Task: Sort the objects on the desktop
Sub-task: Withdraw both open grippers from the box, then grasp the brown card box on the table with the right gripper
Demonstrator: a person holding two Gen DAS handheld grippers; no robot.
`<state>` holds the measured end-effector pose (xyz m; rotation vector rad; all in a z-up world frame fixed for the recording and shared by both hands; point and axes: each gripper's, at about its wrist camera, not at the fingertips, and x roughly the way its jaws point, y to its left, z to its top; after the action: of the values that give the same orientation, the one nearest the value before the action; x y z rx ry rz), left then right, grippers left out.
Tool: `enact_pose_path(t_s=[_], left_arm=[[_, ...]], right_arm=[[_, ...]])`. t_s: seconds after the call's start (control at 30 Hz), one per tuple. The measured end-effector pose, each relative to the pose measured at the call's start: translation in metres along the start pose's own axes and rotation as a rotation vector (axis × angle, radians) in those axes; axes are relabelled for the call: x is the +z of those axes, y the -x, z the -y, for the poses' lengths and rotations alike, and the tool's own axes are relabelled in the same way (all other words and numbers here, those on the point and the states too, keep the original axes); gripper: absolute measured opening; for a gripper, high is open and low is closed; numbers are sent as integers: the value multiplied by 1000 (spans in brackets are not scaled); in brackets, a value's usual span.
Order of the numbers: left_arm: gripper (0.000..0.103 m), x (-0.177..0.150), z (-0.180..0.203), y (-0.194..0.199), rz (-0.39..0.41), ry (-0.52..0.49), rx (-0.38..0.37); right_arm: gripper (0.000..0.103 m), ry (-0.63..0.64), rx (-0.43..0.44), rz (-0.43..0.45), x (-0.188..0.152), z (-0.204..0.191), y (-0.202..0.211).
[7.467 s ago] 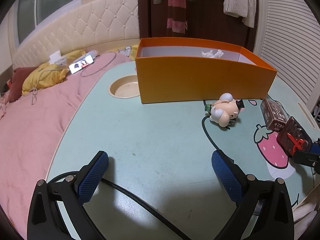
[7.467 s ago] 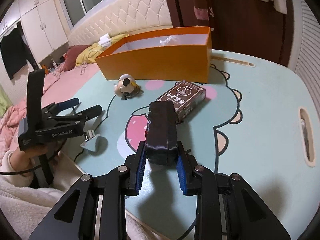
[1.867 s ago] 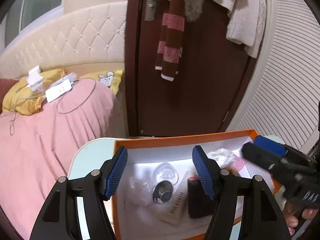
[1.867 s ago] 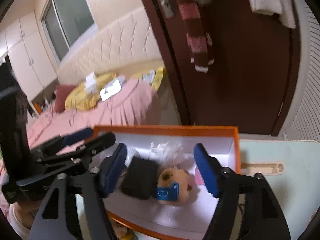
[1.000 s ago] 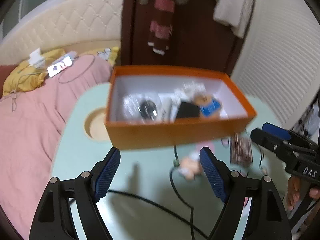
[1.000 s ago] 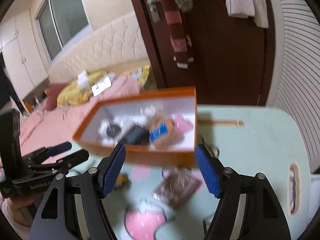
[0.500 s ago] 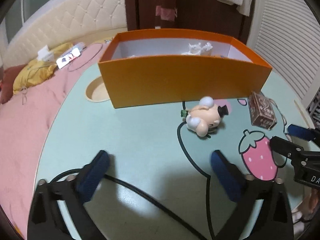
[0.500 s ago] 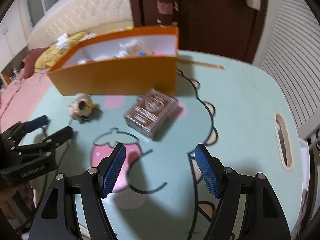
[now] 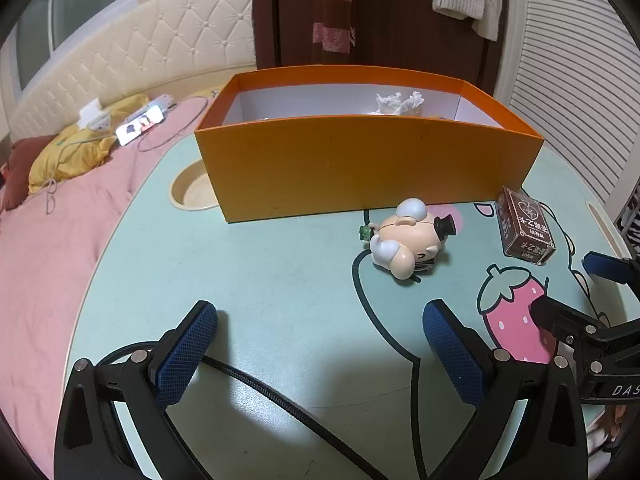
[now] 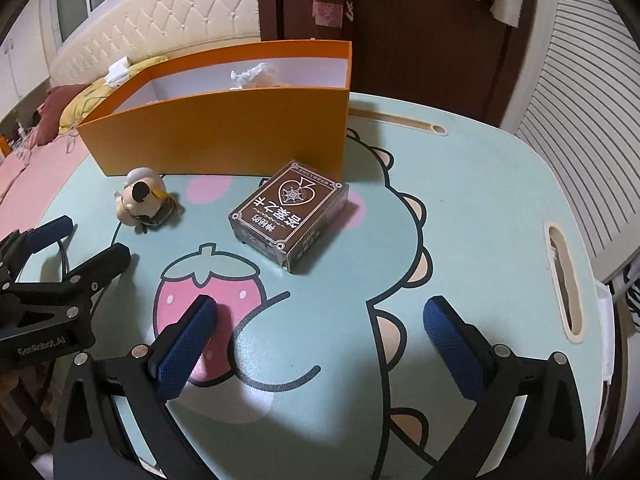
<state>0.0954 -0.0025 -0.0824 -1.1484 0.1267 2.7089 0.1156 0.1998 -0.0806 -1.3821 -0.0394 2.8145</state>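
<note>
— How far along is the sorting?

— Partly done, I'd judge. The orange box (image 9: 368,160) already holds something: crumpled white paper (image 9: 398,102) shows above its near wall, toward the box's right end. What else lies inside is hidden from both cameras.

— And what's left out?

— Two things on the table (image 9: 248,280), both in front of the box. The toy (image 9: 406,240) lies on its side just in front of the near wall. The card box (image 10: 288,216) lies flat near the box's right front corner, close to the wall but not touching it.

— Are the grippers holding anything?

— No. The left gripper (image 9: 320,352) has its fingers spread wide and nothing between them; it hangs over bare table in front of the box, with the toy ahead and to its right. The right gripper (image 10: 320,344) is spread just as wide, also empty, with the card box ahead of it, between it and the box's corner.

— So what remains?

— Likely two lifts — the card box for the right gripper, the toy for the left. The card box looks easy, flat-sided and firm. The toy is rounded and lumpy, so it may slip or roll if pinched off-centre. A black cable (image 9: 280,400) runs across the table beneath the left gripper and could snag.
</note>
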Motion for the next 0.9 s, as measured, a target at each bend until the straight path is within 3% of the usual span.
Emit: enact_pose_path(t_s=[0.9], left_arm=[[103, -2, -3, 3, 7, 3, 0]], right_arm=[[103, 21, 12, 4, 5, -6, -6]])
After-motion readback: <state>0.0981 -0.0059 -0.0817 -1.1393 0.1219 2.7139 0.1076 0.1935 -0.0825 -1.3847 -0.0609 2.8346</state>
